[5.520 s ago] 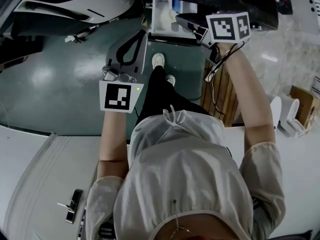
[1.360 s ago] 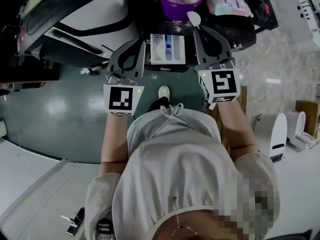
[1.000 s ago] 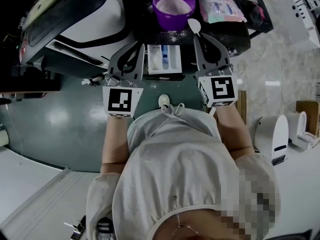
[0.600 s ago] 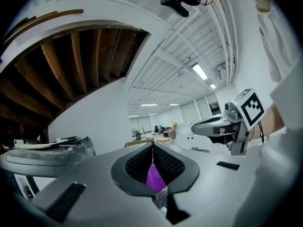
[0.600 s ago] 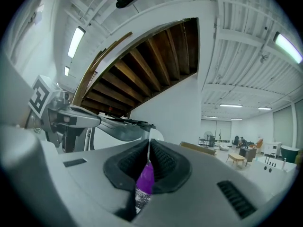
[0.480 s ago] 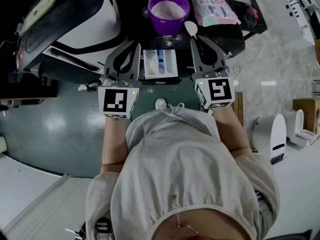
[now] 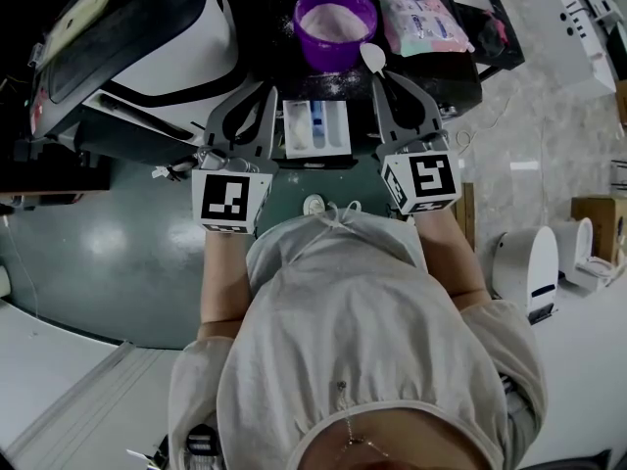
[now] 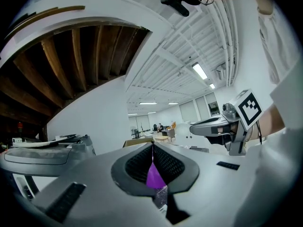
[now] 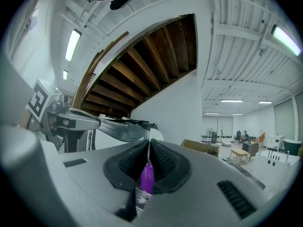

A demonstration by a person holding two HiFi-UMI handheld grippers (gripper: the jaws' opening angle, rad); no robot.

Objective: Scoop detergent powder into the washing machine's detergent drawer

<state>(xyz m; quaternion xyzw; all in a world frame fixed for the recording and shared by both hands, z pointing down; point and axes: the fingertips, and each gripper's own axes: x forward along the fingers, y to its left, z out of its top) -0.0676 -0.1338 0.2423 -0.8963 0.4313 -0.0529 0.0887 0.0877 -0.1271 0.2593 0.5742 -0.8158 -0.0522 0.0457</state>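
**Head view, with both gripper views.** We saw the detergent drawer (image 7: 316,128), a white plastic rectangle split into long compartments with a blue insert down its middle. It lay between the two grippers. The left gripper (image 7: 273,90), matte grey with ribbed black pads, was clenched on nothing, its pads meeting at the tip just left of the drawer. The right gripper (image 7: 378,74) was clamped on the thin handle of a white spoon (image 7: 372,57), whose oval scoop lay just beside the near rim of the purple bowl (image 7: 333,57). This round bowl held pale detergent powder (image 7: 333,18) and stood on a dark top (image 7: 446,67) dusted with white grains, just beyond the drawer. To its right lay a soft pouch (image 7: 426,23) printed in pink and blue, and we could not read the print. Each gripper carried a marker cube (image 7: 227,199) faced with black-and-white squares. A washing machine (image 7: 196,57) with a glossy white and black shell stood at the left, above a dull green floor (image 7: 118,213).
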